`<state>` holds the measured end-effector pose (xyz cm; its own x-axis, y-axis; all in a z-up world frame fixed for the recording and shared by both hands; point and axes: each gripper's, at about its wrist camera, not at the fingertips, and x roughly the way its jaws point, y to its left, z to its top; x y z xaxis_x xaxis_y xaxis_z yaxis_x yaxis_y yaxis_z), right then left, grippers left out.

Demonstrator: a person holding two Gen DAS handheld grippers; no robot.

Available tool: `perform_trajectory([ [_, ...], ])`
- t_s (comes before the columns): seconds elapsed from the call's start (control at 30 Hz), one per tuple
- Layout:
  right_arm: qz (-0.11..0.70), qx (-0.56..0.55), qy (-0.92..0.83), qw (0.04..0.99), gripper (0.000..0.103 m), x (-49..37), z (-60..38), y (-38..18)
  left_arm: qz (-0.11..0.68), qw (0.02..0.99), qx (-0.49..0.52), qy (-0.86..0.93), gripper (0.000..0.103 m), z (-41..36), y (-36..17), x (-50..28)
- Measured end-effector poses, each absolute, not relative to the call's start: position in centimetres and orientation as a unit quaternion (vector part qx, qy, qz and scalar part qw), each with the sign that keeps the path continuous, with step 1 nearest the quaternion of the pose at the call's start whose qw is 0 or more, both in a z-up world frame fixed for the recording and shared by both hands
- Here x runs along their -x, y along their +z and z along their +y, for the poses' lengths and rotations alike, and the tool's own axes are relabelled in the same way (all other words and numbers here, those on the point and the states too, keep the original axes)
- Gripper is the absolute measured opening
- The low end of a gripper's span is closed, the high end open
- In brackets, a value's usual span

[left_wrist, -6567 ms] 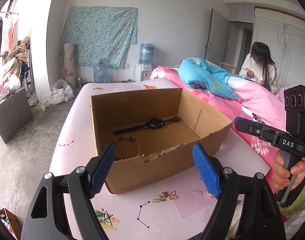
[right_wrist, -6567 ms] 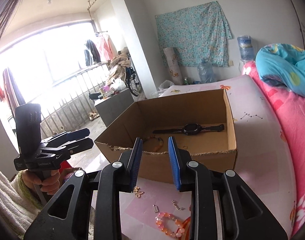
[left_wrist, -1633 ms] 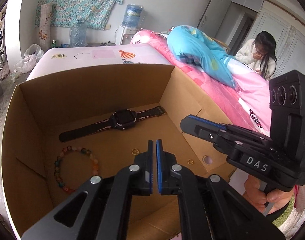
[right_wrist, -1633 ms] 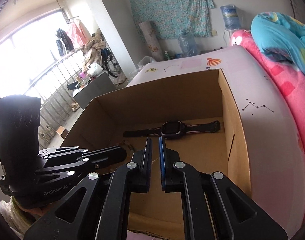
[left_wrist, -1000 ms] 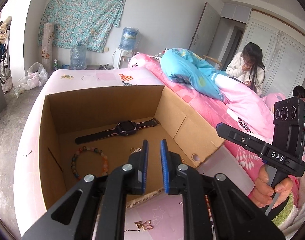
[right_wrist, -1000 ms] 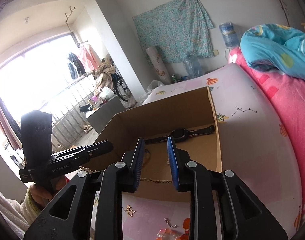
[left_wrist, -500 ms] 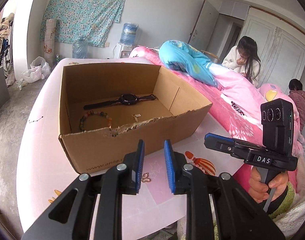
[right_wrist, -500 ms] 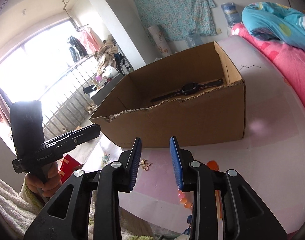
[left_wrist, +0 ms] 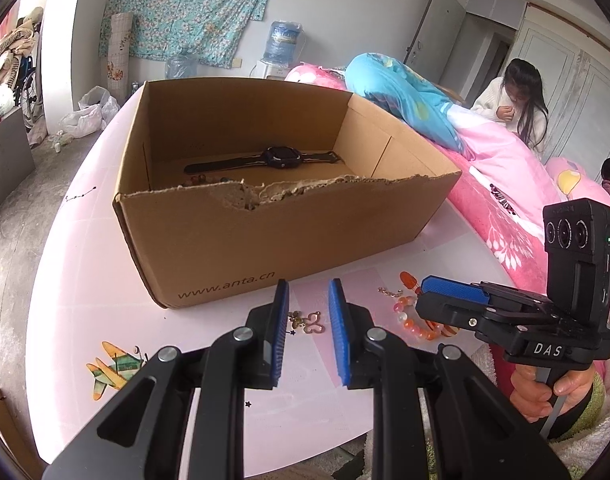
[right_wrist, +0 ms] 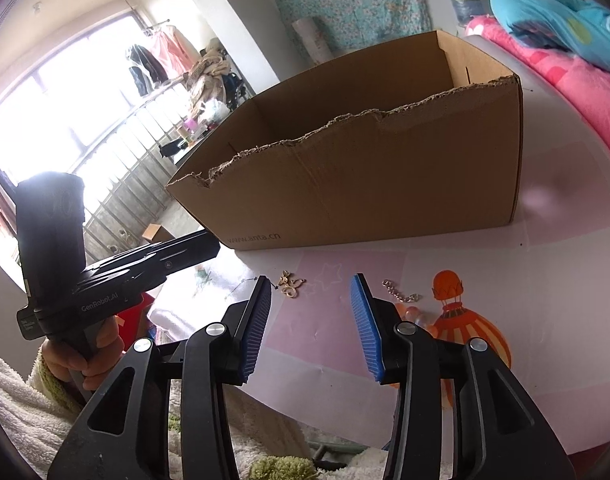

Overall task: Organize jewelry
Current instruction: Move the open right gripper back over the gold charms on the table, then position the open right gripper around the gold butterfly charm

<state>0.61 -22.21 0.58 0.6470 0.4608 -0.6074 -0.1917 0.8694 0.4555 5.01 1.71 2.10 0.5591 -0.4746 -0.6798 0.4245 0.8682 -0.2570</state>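
- The left gripper (left_wrist: pixel 308 334) is hovering over the pink table (left_wrist: pixel 85 280) in front of the box (left_wrist: pixel 289 236); its blue pads are standing a little apart with nothing pinched between them.
- A small gold charm (left_wrist: pixel 307 321) is lying on the table just past the left fingertips, in the gap between the two pads as that camera sees it.
- The right gripper (right_wrist: pixel 313 324) is pointing down at the table with its jaws spread, and they have just been opening wider; nothing is sitting between them.
- A short chain (right_wrist: pixel 399 291) is lying just beyond the right pad, and orange beads (left_wrist: pixel 415 320) are resting on the table under the right gripper's tip in the left view.
- Inside the box a watch (left_wrist: pixel 265 159) is lying flat near the back wall, and a beaded bracelet (left_wrist: pixel 203 179) is partly showing behind the torn front edge.
- A hand (left_wrist: pixel 545 392) is gripping the right tool's handle, and another hand (right_wrist: pixel 85 356) is gripping the left one.
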Motion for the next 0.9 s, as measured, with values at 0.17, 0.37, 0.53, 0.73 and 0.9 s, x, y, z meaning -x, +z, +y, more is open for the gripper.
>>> perform_trajectory([
  [0.17, 0.388, -0.181, 0.183, 0.885, 0.041, -0.7, -21.9, 0.0, 0.405, 0.88, 0.033, -0.247, 0.02, 1.9, 1.4, -5.5],
  [0.37, 0.397, -0.182, 0.185, 0.88, 0.041, -0.9, -21.8, -0.3, 0.412, 0.878, 0.034, -0.242, 0.02, 1.9, 0.9, -5.8],
  [0.53, 0.404, -0.183, 0.188, 0.876, 0.041, -0.9, -21.4, -0.6, 0.419, 0.875, 0.034, -0.238, 0.02, 2.1, 0.4, -6.0],
  [0.73, 0.416, -0.183, 0.185, 0.871, 0.041, -0.8, -21.6, -1.3, 0.427, 0.872, 0.032, -0.235, 0.02, 1.9, -0.2, -6.2],
  [0.9, 0.429, -0.184, 0.184, 0.865, 0.041, -0.5, -22.0, -2.0, 0.431, 0.871, 0.017, -0.233, 0.02, 0.9, -0.9, -6.2],
])
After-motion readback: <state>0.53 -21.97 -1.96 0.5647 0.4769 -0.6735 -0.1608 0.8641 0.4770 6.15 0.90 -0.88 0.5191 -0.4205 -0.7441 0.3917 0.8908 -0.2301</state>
